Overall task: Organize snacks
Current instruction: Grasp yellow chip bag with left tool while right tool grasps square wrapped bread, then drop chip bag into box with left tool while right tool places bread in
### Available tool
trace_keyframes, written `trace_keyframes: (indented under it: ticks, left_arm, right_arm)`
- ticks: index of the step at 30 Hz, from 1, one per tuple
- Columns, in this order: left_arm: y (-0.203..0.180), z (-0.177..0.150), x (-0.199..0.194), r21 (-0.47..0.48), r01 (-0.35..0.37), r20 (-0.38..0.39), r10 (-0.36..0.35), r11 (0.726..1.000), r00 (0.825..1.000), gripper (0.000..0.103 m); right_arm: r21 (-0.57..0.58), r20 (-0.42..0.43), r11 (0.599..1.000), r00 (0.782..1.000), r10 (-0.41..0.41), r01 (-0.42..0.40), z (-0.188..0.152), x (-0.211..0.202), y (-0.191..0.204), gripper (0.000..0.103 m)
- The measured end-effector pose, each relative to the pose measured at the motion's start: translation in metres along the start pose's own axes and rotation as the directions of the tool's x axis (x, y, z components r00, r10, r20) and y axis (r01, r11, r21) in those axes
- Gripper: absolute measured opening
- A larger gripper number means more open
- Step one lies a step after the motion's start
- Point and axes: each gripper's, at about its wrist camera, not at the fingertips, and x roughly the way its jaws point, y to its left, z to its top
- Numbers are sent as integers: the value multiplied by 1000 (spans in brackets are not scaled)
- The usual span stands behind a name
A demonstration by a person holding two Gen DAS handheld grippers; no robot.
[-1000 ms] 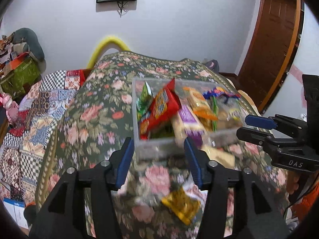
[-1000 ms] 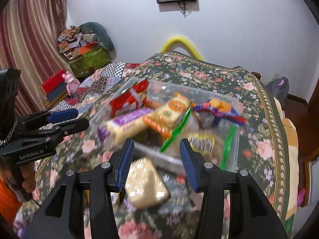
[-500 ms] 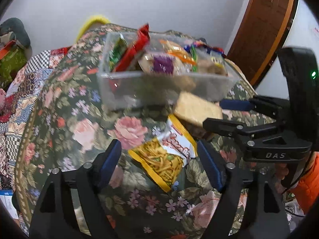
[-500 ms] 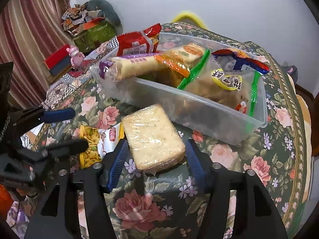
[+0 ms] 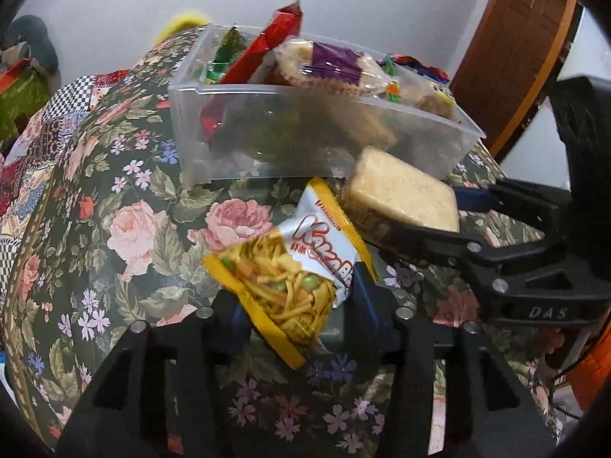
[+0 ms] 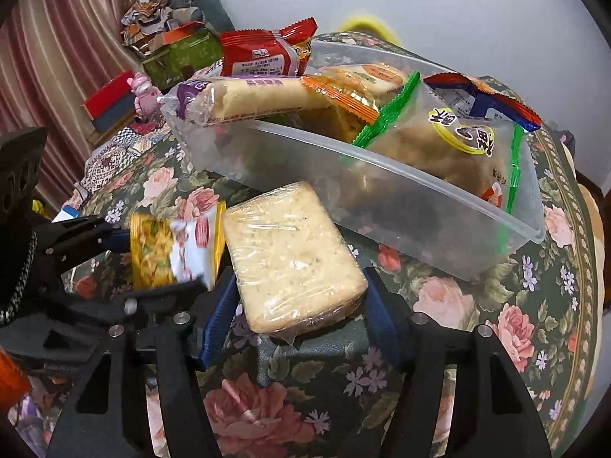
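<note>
Both grippers are working at once here, right down on the floral cloth (image 5: 126, 236) in front of the clear bin (image 5: 267, 141). The left gripper (image 5: 298, 305) is closing in on the yellow noodle pack (image 5: 294, 267), jaws narrowing around its near end, blue pads looking pressed to both sides, so I'm calling that a grip. The right gripper (image 6: 299, 305) is doing the same with the wrapped cracker block (image 6: 290, 255); its jaws have just been closing too, and the pads are hugging the block's near edges. Each pack is lying just in front of the bin, side by side, the block almost touching the bin's near wall. The bin itself is already looking crammed: a red pack (image 6: 263, 57), a purple-ended biscuit roll (image 6: 244, 99), a green-zipped bag (image 6: 458, 145) and more are sticking up over the rim. So most of the sorting is looking done, and these two seem to be the last loose ones, as far as either view is showing. What's remaining is lifting both and finding room in that heap.
</note>
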Motion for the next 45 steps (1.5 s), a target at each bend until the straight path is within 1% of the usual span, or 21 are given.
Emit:
trace_keyframes:
  ticks: [2, 5, 6, 8, 9, 11, 12, 20, 25, 30, 33, 36, 39, 43, 45]
  left_arm:
    - [2, -1, -3, -7, -9, 12, 9, 1000, 1000, 45]
    - [4, -1, -13, -6, -14, 38, 15, 1000, 999, 39]
    - [2, -1, -16, -6, -12, 43, 13, 1000, 999, 36]
    - [-1, 0, -24, -1, -13, 57, 13, 1000, 998, 25]
    - [-2, 0, -29, 0, -10, 63, 10, 1000, 998, 24]
    - [-5, 2, -38, 1, -11, 78, 11, 1000, 997, 18]
    - [-6, 3, -43, 3, -10, 86, 10, 1000, 996, 17]
    - [-18, 15, -83, 25, 1, 158, -5, 1000, 987, 16]
    - [-28, 35, -106, 43, 5, 219, -14, 999, 976, 16]
    - [-35, 57, -117, 46, 1, 263, -13, 999, 965, 16]
    - [-37, 73, -114, 49, -7, 280, -7, 999, 960, 16]
    - [-39, 91, -105, 48, -14, 282, 0, 999, 959, 16]
    - [-40, 108, -92, 46, -33, 279, 19, 998, 960, 16]
    - [-37, 129, -73, 40, -53, 276, 40, 998, 960, 16]
    - [-34, 139, -63, 33, -69, 272, 58, 997, 960, 16]
  right_arm:
    - [0, 5, 1000, 1000, 1, -1, -3, -3, 0, 56]
    - [-1, 22, 1000, 1000, -19, 19, -8, -9, 1, 56]
    - [-2, 28, 1000, 999, -23, 24, -9, -12, 1, 55]
    - [10, 42, 1000, 999, -23, 23, -11, -19, 0, 55]
    - [16, 48, 1000, 999, -19, 18, -12, -22, -1, 55]
    - [24, 65, 1000, 998, -16, 15, -12, -30, 0, 55]
    - [24, 75, 1000, 997, -18, 16, -12, -34, 0, 54]
    - [27, 161, 999, 986, -28, 24, -11, -70, 2, 53]
    - [36, 219, 999, 975, -36, 29, -2, -87, -1, 53]
    - [45, 280, 998, 958, -56, 45, 15, -102, -4, 53]
    - [56, 311, 997, 948, -74, 59, 30, -106, -10, 53]
    - [71, 331, 995, 939, -93, 74, 48, -105, -17, 53]
    - [84, 339, 993, 934, -109, 86, 66, -100, -25, 53]
    - [93, 339, 988, 928, -151, 127, 93, -85, -34, 53]
    - [101, 339, 985, 926, -163, 137, 97, -79, -36, 53]
